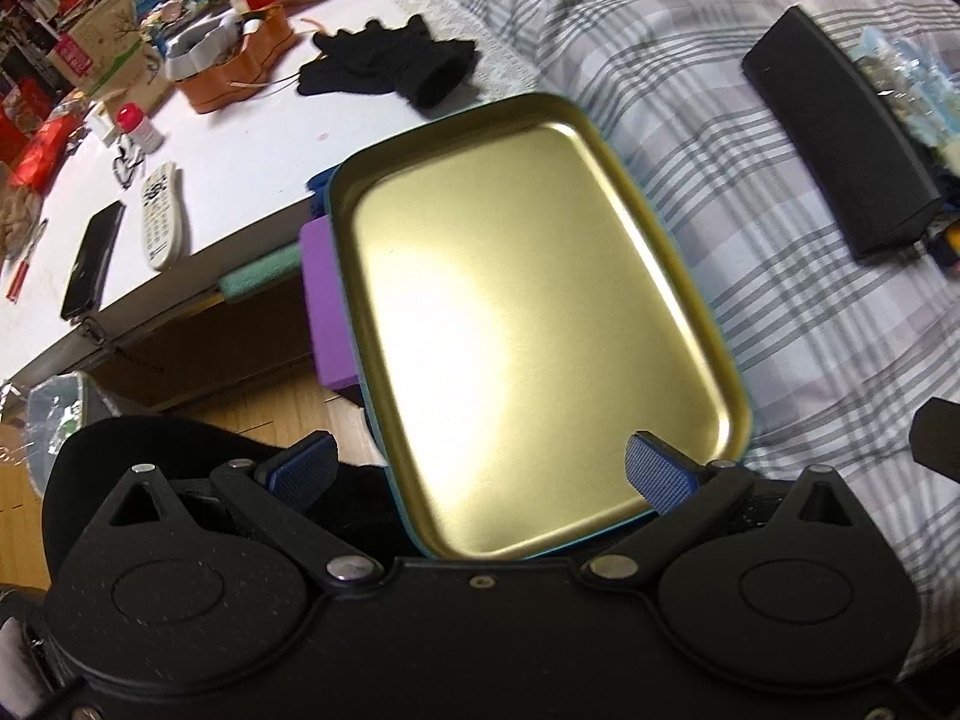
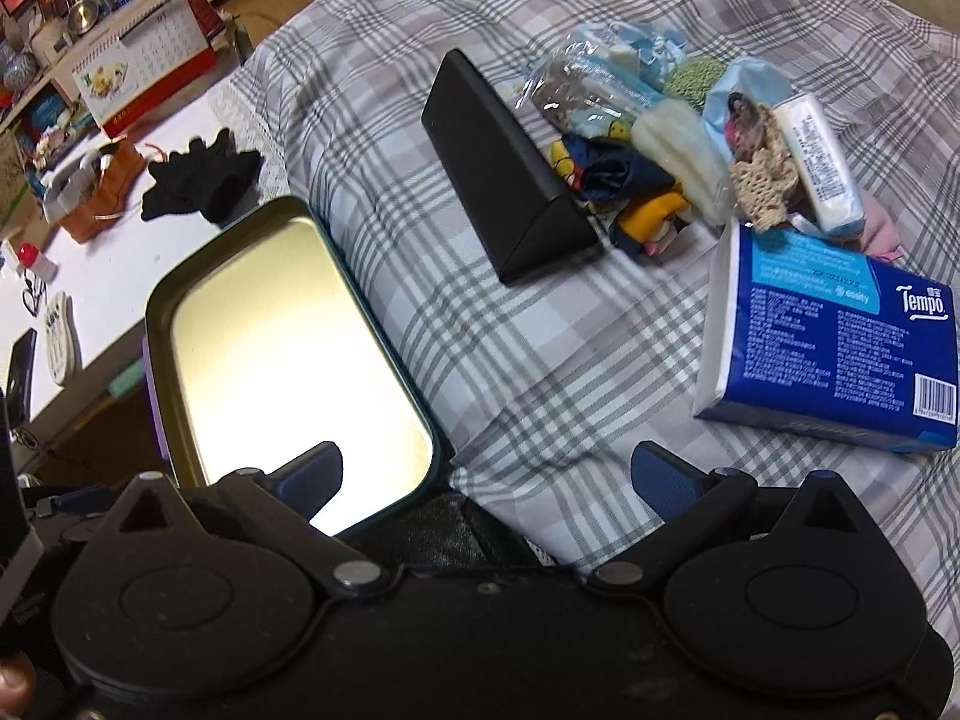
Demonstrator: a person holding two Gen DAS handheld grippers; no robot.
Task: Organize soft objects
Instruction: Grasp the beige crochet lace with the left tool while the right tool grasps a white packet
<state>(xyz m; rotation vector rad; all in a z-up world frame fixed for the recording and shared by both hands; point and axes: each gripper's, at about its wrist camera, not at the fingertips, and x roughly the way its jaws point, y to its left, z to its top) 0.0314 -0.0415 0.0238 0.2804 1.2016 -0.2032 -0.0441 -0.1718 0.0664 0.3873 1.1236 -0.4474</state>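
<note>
A shallow gold metal tray (image 1: pixel 516 324) with a teal outer wall lies on the plaid bedspread, its inside bare; it also shows in the right wrist view (image 2: pixel 270 348). My left gripper (image 1: pixel 480 471) is open just over the tray's near end, nothing between its blue pads. My right gripper (image 2: pixel 489 474) is open too, spanning the tray's near corner and the bedspread. Beyond it lies a pile of soft things: a navy and yellow cloth (image 2: pixel 618 192), a cream crocheted piece (image 2: pixel 765 183), a white fluffy piece (image 2: pixel 678 153) and a small tissue packet (image 2: pixel 819 165). A blue Tempo tissue pack (image 2: pixel 834 348) lies nearer.
A black triangular case (image 2: pixel 510 174) lies between tray and pile. A white table (image 1: pixel 252 138) left of the bed holds a black glove (image 1: pixel 390 66), an orange basket (image 1: pixel 240 60), a remote (image 1: pixel 161 213) and a phone (image 1: pixel 93 258). A purple block (image 1: pixel 327 306) sits beside the tray's left edge.
</note>
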